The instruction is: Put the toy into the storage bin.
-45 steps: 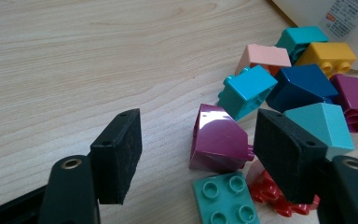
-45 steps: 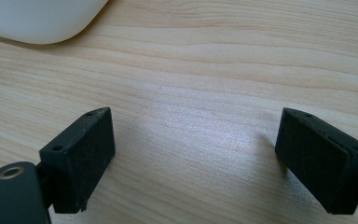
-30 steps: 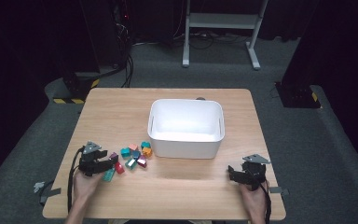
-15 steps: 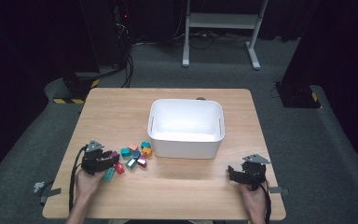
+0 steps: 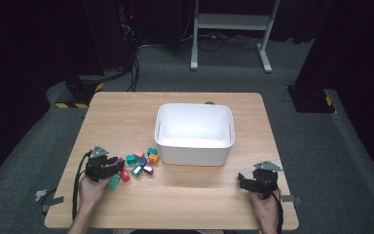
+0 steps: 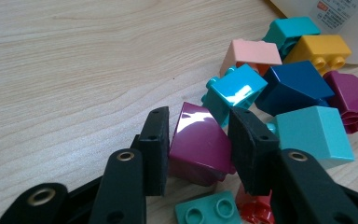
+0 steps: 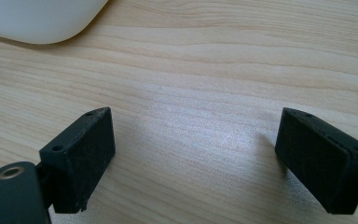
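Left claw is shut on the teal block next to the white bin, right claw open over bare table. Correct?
Not quite. The left claw is shut on the purple block, not a teal one; the left gripper view shows it. The right claw is open over bare table, as you said.

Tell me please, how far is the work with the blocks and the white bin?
Nothing is finished yet: the white bin looks empty. In hand: the left tongs have just been closing and now clamp the purple block at the near edge of the block pile. Left to do: probably move it and the other blocks into the bin. The right tongs rest open over bare table.
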Available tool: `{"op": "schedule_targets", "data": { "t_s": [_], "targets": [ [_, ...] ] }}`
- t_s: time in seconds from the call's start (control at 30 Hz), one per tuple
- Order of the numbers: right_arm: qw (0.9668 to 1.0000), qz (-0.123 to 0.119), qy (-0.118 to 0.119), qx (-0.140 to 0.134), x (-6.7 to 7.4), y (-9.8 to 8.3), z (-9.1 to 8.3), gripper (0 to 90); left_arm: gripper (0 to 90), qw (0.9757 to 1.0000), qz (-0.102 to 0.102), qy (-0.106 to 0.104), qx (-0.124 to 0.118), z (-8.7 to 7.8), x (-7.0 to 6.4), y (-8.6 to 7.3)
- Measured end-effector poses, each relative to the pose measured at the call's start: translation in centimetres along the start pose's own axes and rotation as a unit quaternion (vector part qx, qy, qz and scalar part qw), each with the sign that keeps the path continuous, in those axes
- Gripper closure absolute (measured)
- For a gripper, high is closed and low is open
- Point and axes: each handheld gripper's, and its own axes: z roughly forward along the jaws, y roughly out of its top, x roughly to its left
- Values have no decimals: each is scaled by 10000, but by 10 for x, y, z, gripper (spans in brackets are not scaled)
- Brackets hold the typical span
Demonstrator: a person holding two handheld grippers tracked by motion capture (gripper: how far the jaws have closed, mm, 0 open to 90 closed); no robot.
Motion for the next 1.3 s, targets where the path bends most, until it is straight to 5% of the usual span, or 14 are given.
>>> {"op": "schedule_targets", "data": {
  "t_s": [0.23, 0.6, 1.03, 1.3],
  "targets": [
    [10000, 1, -3, -5, 0, 0, 0, 117, 598, 9999, 69, 72, -106, -24, -4, 23],
    [10000, 4, -11, -1, 0, 1, 1, 117, 601, 9999, 72, 4, -77, -21, -10, 31],
    [10000, 0, -7, -7, 0, 1, 1, 122, 610, 9999, 133, 36, -57, -49, -16, 68],
    [10000, 1, -7, -6, 0, 1, 1, 122, 614, 9998, 23, -139, -144, -44, -19, 76]
  ]
}}
